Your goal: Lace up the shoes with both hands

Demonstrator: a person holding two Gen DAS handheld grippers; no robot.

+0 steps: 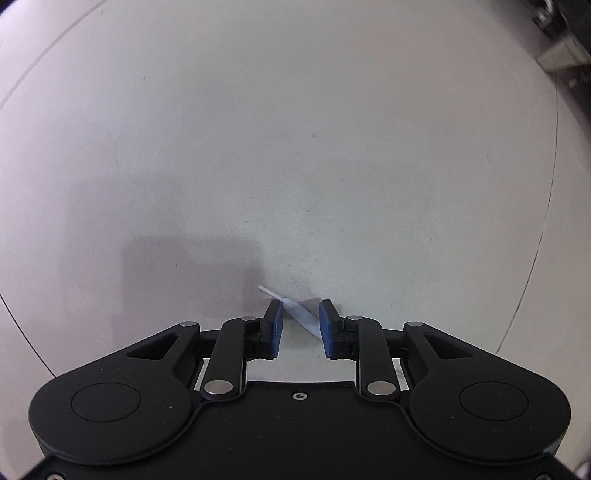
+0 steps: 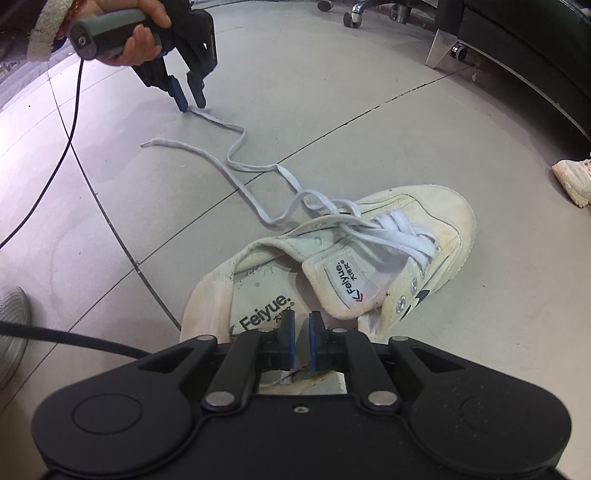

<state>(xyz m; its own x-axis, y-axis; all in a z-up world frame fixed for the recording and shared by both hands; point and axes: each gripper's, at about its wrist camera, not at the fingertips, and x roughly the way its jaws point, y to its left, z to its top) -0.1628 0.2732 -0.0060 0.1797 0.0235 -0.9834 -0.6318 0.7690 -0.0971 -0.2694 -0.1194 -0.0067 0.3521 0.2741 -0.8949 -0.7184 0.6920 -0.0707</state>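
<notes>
A cream canvas shoe (image 2: 436, 206) lies on the floor, its white lace (image 2: 236, 162) threaded through the front eyelets and trailing loose to the upper left. My left gripper (image 1: 300, 304) points down at the floor and is open, its blue pads on either side of the lace's end (image 1: 301, 316) without pressing it. The right wrist view shows the same left gripper (image 2: 191, 103), held by a hand (image 2: 144, 40). My right gripper (image 2: 301, 317) hangs over the shoe's heel and printed insole, its pads a sliver apart, with nothing clearly between them.
Pale floor tiles (image 1: 295, 147) with thin joints. A black cable (image 2: 70, 122) runs down the left. A grey shoe (image 2: 11, 314) sits at the left edge and a white sneaker (image 2: 574, 181) at the right. Chair castors (image 2: 351, 16) and dark furniture (image 2: 535, 74) stand at the back.
</notes>
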